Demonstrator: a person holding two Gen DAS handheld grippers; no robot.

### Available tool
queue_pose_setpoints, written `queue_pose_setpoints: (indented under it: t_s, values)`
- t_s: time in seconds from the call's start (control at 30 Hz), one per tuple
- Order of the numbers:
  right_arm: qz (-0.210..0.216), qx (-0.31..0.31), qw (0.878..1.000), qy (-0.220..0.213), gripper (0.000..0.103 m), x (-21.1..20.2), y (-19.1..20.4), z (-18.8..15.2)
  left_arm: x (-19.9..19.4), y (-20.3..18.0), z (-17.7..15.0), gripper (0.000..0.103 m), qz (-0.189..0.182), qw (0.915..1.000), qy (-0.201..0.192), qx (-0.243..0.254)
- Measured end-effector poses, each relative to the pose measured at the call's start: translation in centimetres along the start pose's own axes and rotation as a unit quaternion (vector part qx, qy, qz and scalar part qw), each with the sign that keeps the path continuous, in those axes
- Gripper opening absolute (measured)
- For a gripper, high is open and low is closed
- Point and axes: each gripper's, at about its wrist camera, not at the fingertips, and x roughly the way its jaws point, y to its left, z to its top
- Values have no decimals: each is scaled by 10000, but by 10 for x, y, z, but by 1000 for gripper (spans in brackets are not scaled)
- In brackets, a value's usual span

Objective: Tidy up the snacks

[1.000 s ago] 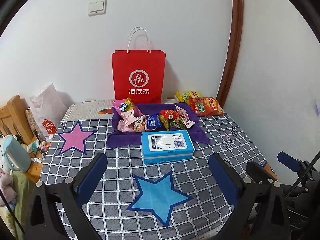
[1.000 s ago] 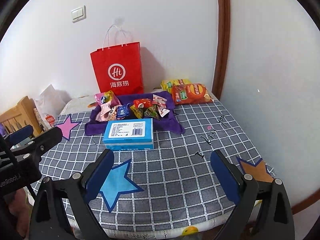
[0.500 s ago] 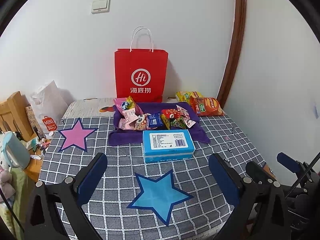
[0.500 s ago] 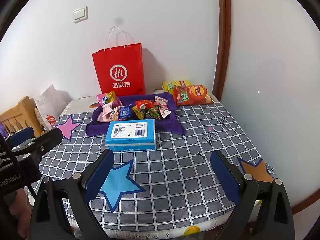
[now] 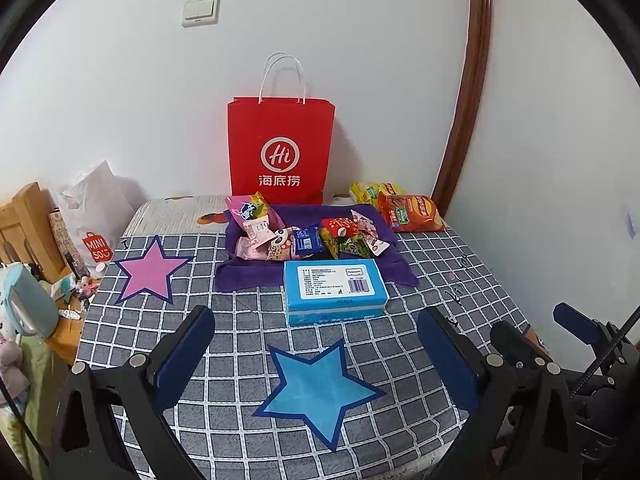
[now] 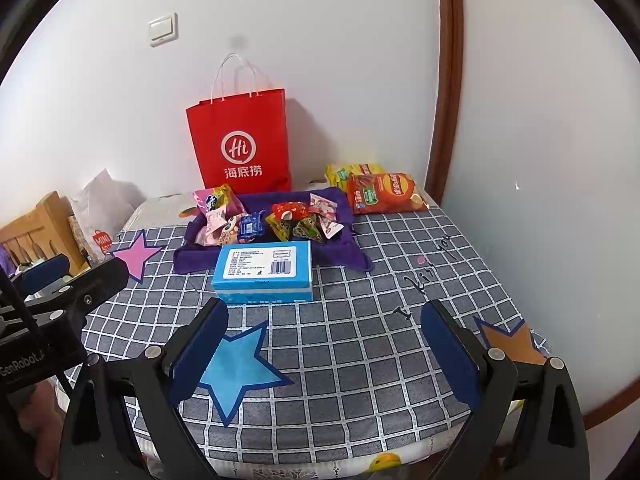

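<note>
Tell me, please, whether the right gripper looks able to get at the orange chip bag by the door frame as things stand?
Probably yes. The right gripper is open, and only bare checked cloth lies between it and the orange chip bag; the blue box sits off to the left.

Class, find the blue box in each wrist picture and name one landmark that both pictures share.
Left wrist view: blue box sits just right of centre, in front of the purple cloth.
Right wrist view: blue box sits left of centre, again in front of the purple cloth.
Shared landmark: red bag against the wall.
</note>
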Motion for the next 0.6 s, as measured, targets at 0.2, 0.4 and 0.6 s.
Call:
queue_pose_setpoints:
  t_s: [0.2,0.4,0.6]
  values:
    - [1,15,10000,-11,96,-1,1,1,0,1,0,102,16,10000,-12,-3]
    - [-4,8,10000,-14,96,-1,0,1,0,1,0,102,17,10000,-19,-6]
    - [-16,8,10000,-12,96,0,0,2,0,1,0,102,20,10000,-16,0]
